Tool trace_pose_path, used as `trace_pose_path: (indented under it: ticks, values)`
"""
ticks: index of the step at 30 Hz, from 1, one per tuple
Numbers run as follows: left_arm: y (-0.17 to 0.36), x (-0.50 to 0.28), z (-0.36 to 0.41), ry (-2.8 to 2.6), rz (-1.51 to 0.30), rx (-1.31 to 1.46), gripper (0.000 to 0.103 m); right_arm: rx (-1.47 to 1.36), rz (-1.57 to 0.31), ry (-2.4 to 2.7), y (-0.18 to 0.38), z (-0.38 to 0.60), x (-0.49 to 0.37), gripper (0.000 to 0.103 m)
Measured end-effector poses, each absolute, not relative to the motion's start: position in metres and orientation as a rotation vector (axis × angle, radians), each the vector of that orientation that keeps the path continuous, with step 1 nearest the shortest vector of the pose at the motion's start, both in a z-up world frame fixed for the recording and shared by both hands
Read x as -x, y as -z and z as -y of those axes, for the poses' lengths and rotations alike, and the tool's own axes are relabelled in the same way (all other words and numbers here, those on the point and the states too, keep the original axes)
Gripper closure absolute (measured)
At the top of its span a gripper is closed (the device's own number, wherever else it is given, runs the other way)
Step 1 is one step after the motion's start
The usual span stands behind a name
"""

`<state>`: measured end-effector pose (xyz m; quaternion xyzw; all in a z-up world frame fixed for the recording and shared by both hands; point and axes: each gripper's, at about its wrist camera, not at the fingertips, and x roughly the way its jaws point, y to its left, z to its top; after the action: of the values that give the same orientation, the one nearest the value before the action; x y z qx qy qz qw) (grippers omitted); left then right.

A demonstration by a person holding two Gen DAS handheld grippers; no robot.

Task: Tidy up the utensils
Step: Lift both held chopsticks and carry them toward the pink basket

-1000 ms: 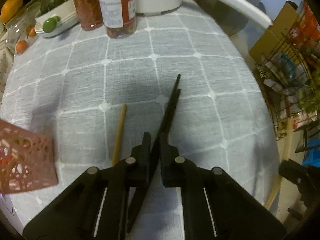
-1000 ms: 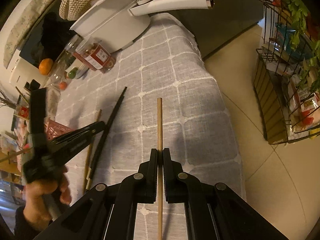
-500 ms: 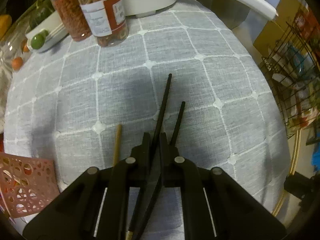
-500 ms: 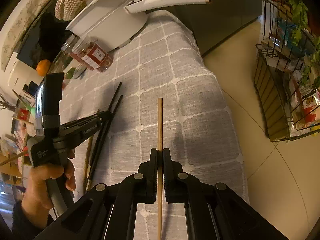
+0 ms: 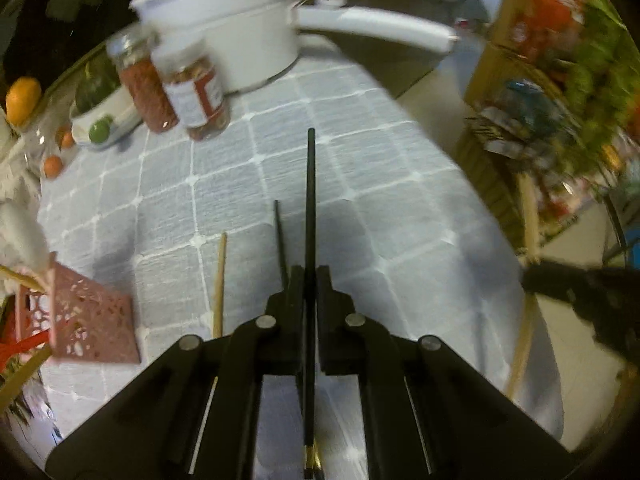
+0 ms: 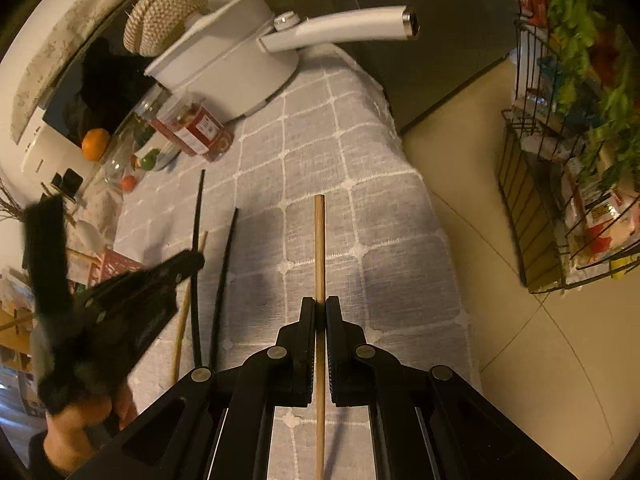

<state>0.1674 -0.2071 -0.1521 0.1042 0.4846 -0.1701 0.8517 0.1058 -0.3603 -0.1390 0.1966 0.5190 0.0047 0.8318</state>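
Grey checked cloth covers the worktop (image 5: 360, 168), crowded at its far end with a white pot (image 5: 240, 36), two jars (image 5: 188, 84) and a bowl of fruit (image 5: 100, 120).

Left tool (image 5: 309, 280): its jaws are pressed together on a black chopstick (image 5: 310, 200), which runs straight out ahead of them and is lifted off the cloth. Just to its left, the second black chopstick (image 5: 280, 236) lies on the cloth, and beside that a wooden chopstick (image 5: 219, 276). Further left stands a pink perforated holder (image 5: 88, 320), the likely home for all of these.

Right tool (image 6: 320, 312): its jaws pinch another wooden chopstick (image 6: 319, 248) near its middle, held over the cloth near the worktop's right edge, with the floor (image 6: 520, 320) just beyond.

Risks from here, as I judge them: each stick is held by a thin pinch along a smooth shaft, so a quick swing could make it pivot or slip out, and the right one would fall to the floor. The left view is blurred, which suggests fast movement. Two long sticks carried toward one holder could also cross, or knock the holder over.
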Motion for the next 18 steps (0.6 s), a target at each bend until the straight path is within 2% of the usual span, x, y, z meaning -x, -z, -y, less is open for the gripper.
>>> trace_pose_path:
  ticks: [9, 18]
  values:
    - [0.112, -0.096, 0.2, 0.495, -0.884, -0.318, 0.097, -0.346, -1.018, -0.028, 0.107, 0.345, -0.077, 0.098]
    - [0.076, -0.055, 0.148, 0.526, -0.804, -0.241, 0.097, -0.24, -0.903, -0.074, 0.066, 0.313, -0.052, 0.098]
